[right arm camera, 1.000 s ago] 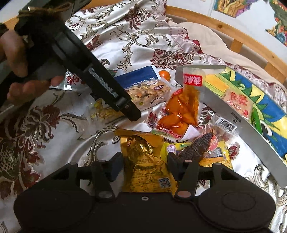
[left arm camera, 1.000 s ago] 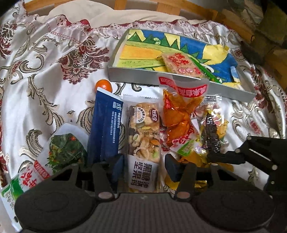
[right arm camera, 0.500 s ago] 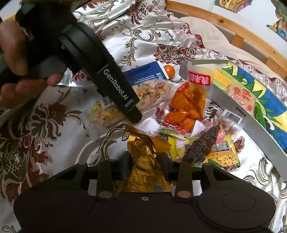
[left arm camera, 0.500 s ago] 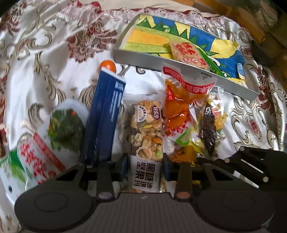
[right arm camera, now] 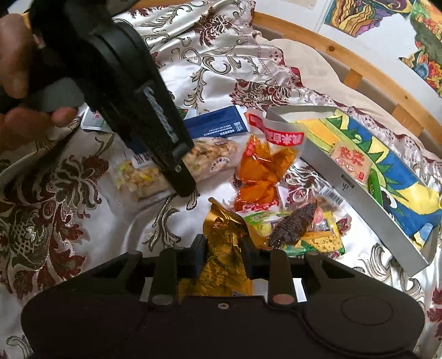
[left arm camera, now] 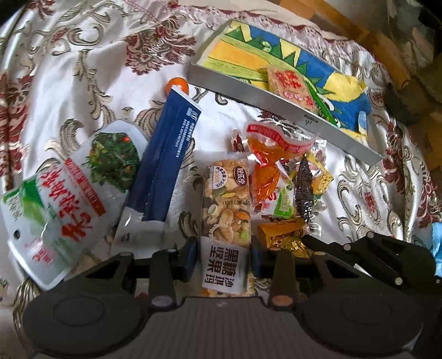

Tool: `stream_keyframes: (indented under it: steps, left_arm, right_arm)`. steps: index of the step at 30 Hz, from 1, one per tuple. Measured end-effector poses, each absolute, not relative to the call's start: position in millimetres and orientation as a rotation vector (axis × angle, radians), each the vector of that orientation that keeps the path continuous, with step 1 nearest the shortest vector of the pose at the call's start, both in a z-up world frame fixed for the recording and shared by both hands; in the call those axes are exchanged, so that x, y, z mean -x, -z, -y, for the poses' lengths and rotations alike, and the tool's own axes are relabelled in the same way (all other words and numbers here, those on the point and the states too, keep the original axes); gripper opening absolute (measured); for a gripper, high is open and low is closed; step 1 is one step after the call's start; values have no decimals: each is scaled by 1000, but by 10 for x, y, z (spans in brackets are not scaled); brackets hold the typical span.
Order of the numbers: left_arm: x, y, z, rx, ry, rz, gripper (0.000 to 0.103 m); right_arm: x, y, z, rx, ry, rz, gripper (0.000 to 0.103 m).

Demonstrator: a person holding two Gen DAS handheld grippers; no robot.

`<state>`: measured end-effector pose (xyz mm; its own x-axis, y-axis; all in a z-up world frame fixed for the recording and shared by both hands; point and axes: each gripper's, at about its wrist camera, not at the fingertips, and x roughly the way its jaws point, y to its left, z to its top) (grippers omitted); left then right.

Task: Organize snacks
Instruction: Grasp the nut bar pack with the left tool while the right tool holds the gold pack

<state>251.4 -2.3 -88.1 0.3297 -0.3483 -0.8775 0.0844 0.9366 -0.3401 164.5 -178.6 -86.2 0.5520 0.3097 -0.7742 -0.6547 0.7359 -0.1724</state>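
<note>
Both tongs low: left point(left arm camera: 223, 255) pinching nut bar point(left arm camera: 226, 218), right point(right arm camera: 223, 255) gold pouch point(right arm camera: 221, 265).

Shiny cloth point(right arm camera: 221, 63) w/ red & gold flowers fills most of frame. Wood rail point(right arm camera: 345, 59) upper right, bright drawings point(right arm camera: 362, 12) on wall behind.

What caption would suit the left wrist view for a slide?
Left gripper fingers closed on a nut bar, with other snacks and the colourful tray ahead on the floral cloth.
</note>
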Motion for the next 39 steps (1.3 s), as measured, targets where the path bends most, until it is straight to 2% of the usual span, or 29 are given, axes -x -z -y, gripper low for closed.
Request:
stream_keyframes:
  steps: [24, 39]
  left_arm:
    - [-2083, 796, -163, 416, 298, -1237, 40]
    - [-1760, 739, -308, 561, 314, -1243, 40]
  right_arm:
    - [-1266, 393, 1949, 463, -453, -647, 30]
    - [-1158, 316, 1947, 463, -429, -603, 30]
